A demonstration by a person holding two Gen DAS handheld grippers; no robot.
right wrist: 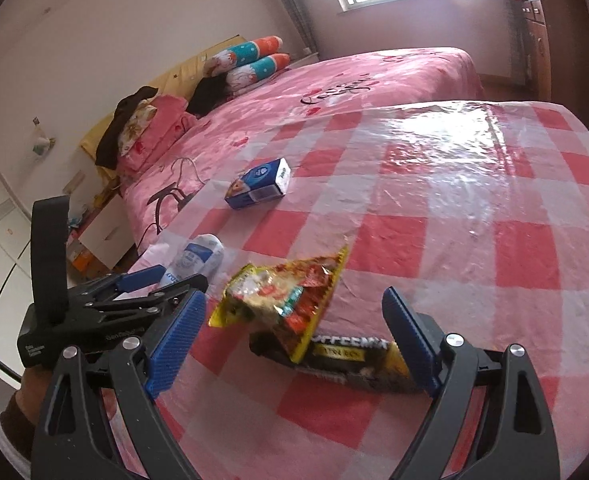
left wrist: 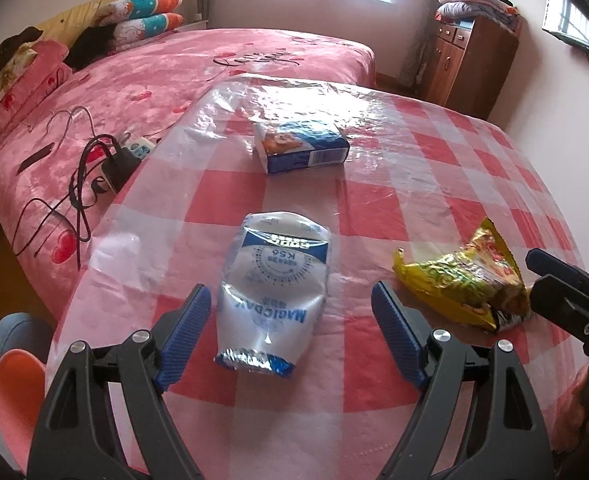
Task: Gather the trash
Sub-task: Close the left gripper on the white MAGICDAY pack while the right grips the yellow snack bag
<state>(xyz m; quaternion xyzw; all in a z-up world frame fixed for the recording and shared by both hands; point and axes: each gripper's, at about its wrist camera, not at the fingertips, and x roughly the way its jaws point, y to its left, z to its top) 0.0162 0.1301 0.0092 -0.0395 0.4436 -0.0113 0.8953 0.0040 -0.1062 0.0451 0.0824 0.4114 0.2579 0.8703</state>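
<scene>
A crumpled white and blue wrapper (left wrist: pixel 272 288) lies on the red checked tablecloth (left wrist: pixel 414 184), and my left gripper (left wrist: pixel 292 296) stands open with its blue pads on either side of the wrapper's near half, not touching. To the right lies a yellow snack wrapper (left wrist: pixel 462 276). In the right wrist view that yellow wrapper (right wrist: pixel 282 300) rests partly on a black coffee-mix sachet (right wrist: pixel 350 354), and my right gripper (right wrist: pixel 298 312) is open around them. A blue and white carton (left wrist: pixel 302 146) lies farther back. The left gripper (right wrist: pixel 160 280) shows at left over the white wrapper (right wrist: pixel 196 260).
A bed with a pink cover (left wrist: pixel 142 76) adjoins the table's left and far side, with a power strip and black cables (left wrist: pixel 106 160) on it. A wooden cabinet (left wrist: pixel 466 56) with folded blankets stands at back right. A pink stool (left wrist: pixel 14 376) is at lower left.
</scene>
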